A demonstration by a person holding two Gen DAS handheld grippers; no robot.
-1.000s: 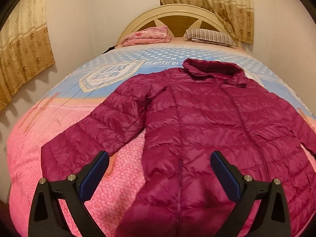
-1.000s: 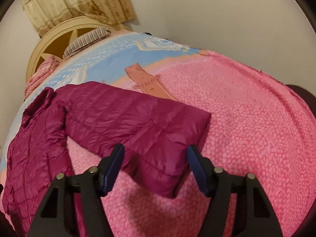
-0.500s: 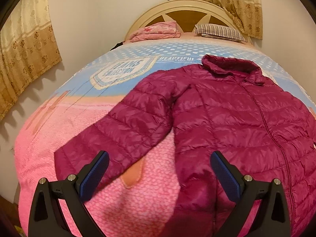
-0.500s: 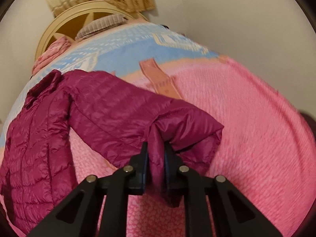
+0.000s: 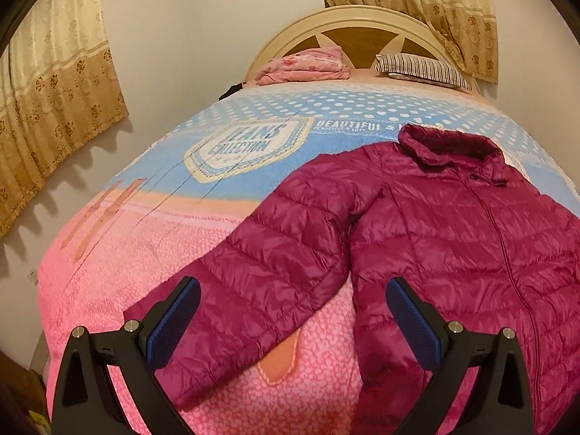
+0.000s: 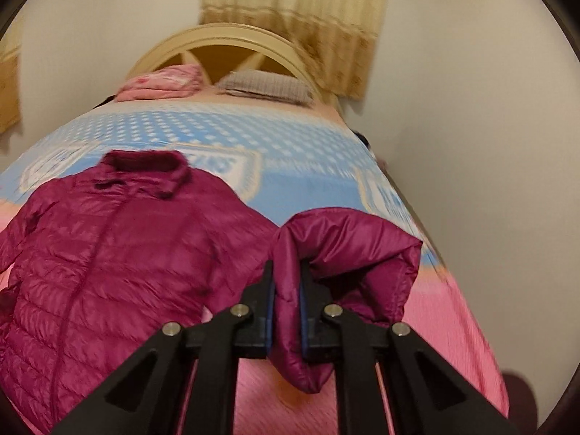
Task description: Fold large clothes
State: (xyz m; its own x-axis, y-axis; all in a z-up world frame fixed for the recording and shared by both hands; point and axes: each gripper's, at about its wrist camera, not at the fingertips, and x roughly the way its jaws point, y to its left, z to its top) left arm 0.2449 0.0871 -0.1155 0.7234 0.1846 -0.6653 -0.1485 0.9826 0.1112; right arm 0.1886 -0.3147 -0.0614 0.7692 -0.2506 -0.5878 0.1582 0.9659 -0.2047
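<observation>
R gripper [image 6: 286,291]: fingers [image 6: 267,304] clamped on the sleeve cuff [image 6: 348,253] of the jacket [image 6: 119,246], cuff bunched and lifted off the bed [image 6: 435,326]; fabric betw. the pads partly hidden, view blurred. L gripper [image 5: 293,320]: fingers [image 5: 174,320] spread wide, nothing held, poised above the other sleeve [image 5: 275,272]. Jacket is magenta, quilted, laid flat front-up w/ collar [image 5: 449,145] toward the headboard [image 5: 362,32]; its right side and hem are cut off in L view. Pillow [image 5: 420,70] and pink bedding [image 5: 308,65] seen at the bed's head.
</observation>
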